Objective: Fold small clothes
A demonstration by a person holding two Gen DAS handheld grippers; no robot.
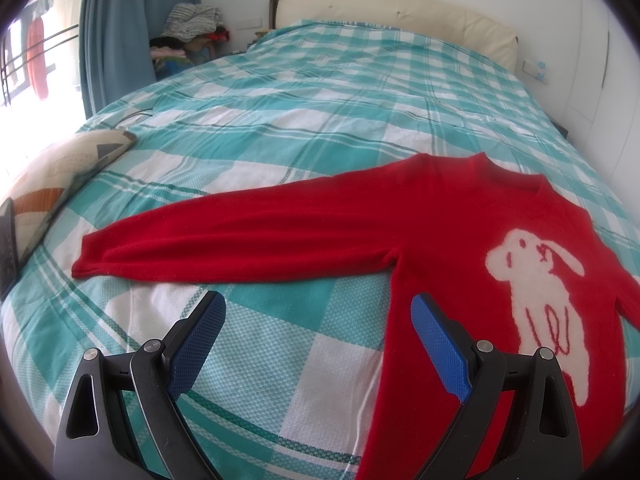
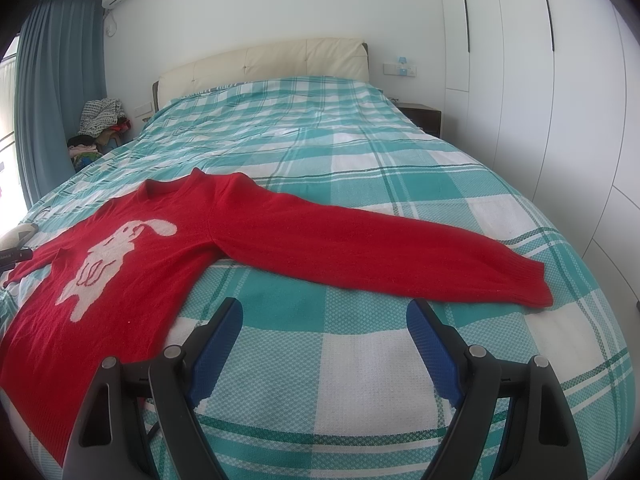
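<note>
A small red sweater with a white rabbit on the chest lies flat, front up, on the bed, both sleeves spread out sideways. In the left wrist view its sleeve runs out to the left. My left gripper is open and empty, hovering just below the armpit, beside the sweater's side edge. In the right wrist view the sweater lies to the left, its other sleeve reaching right. My right gripper is open and empty, just short of that sleeve.
The bed has a teal and white checked cover and a cream headboard. A patterned cushion lies at the bed's left edge. A heap of clothes is by the curtain. White wardrobes stand to the right.
</note>
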